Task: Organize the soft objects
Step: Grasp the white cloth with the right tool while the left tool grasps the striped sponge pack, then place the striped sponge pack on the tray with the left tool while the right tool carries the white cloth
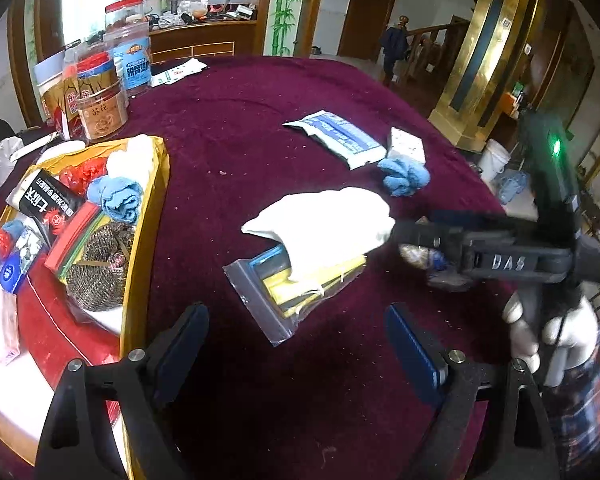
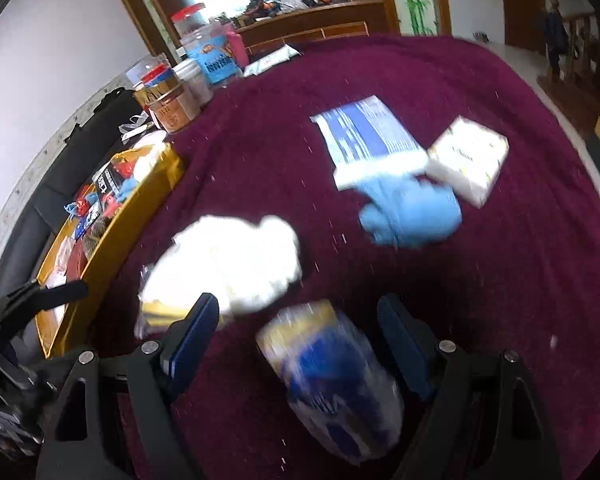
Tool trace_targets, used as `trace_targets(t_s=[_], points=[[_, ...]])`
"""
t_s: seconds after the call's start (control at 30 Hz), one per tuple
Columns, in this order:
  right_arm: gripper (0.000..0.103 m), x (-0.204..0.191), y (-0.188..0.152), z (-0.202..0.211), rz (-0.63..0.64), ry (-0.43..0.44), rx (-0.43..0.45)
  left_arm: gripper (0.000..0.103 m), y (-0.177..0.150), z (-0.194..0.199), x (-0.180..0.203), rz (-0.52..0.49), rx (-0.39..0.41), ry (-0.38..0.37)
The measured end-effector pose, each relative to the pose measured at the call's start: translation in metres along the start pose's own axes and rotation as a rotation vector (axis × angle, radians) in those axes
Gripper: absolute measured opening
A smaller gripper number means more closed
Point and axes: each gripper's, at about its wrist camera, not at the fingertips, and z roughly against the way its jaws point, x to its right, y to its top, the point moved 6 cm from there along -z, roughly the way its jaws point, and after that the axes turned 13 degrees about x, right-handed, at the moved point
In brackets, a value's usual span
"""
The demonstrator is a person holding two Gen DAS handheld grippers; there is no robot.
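1. Left wrist view: the left gripper (image 1: 296,340) is standing wide and empty. Just ahead of it, the white cloth (image 1: 320,232) is lying over a zip bag (image 1: 292,292); the yellow tray (image 1: 140,280) for sorted things is to its left.
2. Right wrist view: the right gripper (image 2: 296,344) is standing wide around a blurred plastic packet (image 2: 332,380), probably not yet pressing it. The blue cloth (image 2: 412,212) is waiting further ahead.

Your white cloth (image 1: 324,228) lies loosely folded across a clear zip bag (image 1: 296,284) of yellow and blue items on the maroon tablecloth (image 1: 260,128). Crumpled blue cloth (image 1: 404,176) sits farther off, touching a white-and-blue flat packet (image 1: 340,136). Gold tray (image 1: 148,208) holds another rolled blue cloth (image 1: 116,196).
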Motion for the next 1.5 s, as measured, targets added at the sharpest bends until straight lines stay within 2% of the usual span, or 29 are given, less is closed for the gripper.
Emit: trace_targets(t_s=[0.07,0.23,0.27,0.3,0.33,0.37,0.4,0.5,0.63,0.73,0.9,0.97,1.13,1.2,1.27,1.3,1.33,1.4,1.43,1.5], points=[[0.081,-0.014,0.01,-0.008,0.049,-0.004,-0.003,0.092,0.0,-0.004,0.0,-0.003,-0.005,0.014],[0.08,-0.041,0.012,-0.06,0.138,-0.07,-0.13,0.092,-0.01,-0.002,-0.009,0.049,-0.023,0.015],[0.075,-0.044,0.012,-0.068,0.127,-0.064,-0.138,0.092,-0.012,-0.002,-0.01,0.051,-0.027,0.018],[0.068,-0.045,0.012,-0.071,0.111,-0.052,-0.135,0.092,-0.013,-0.001,-0.011,0.049,-0.032,0.023],[0.047,-0.045,0.013,-0.073,0.081,-0.034,-0.126,0.092,-0.014,-0.001,-0.012,0.046,-0.035,0.026],[0.022,-0.043,0.014,-0.072,0.058,-0.035,-0.109,0.092,-0.015,0.0,-0.013,0.044,-0.038,0.029],[0.017,-0.04,0.014,-0.071,0.036,-0.026,-0.104,0.092,-0.015,0.0,-0.013,0.041,-0.041,0.033],[0.016,-0.025,0.012,-0.06,-0.012,-0.049,-0.051,0.092,-0.011,0.0,-0.013,0.021,-0.037,0.043],[0.016,0.011,0.021,-0.037,-0.149,-0.05,0.055,0.092,-0.002,-0.011,-0.008,-0.035,-0.035,0.064],[0.016,0.034,0.029,-0.025,-0.25,-0.009,0.121,0.092,0.005,-0.027,-0.002,-0.101,-0.044,0.082],[0.016,0.037,0.029,-0.026,-0.287,0.018,0.114,0.093,0.015,-0.067,0.003,-0.194,-0.083,0.136],[0.016,0.032,0.028,-0.028,-0.267,0.019,0.104,0.097,0.016,-0.08,0.005,-0.214,-0.092,0.117],[0.016,0.032,0.028,-0.027,-0.271,0.035,0.096,0.097,0.018,-0.091,0.015,-0.291,-0.095,0.051],[0.016,0.031,0.027,-0.029,-0.278,0.044,0.09,0.097,0.01,-0.093,0.022,-0.309,-0.142,-0.012],[0.017,0.031,0.026,-0.03,-0.274,0.04,0.083,0.097,-0.004,-0.095,0.029,-0.348,-0.195,-0.039],[0.017,0.031,0.025,-0.031,-0.274,0.039,0.079,0.097,-0.004,-0.092,0.031,-0.355,-0.17,-0.041],[0.017,0.031,0.025,-0.032,-0.272,0.037,0.075,0.091,-0.005,-0.091,0.033,-0.365,-0.174,-0.049],[0.017,0.032,0.024,-0.033,-0.272,0.03,0.069,0.069,-0.004,-0.09,0.032,-0.338,-0.173,-0.056],[0.017,0.032,0.023,-0.034,-0.274,0.027,0.066,0.051,-0.003,-0.09,0.031,-0.315,-0.17,-0.064],[0.017,0.033,0.022,-0.036,-0.277,0.023,0.059,0.048,0.002,-0.088,0.028,-0.281,-0.145,-0.066]])
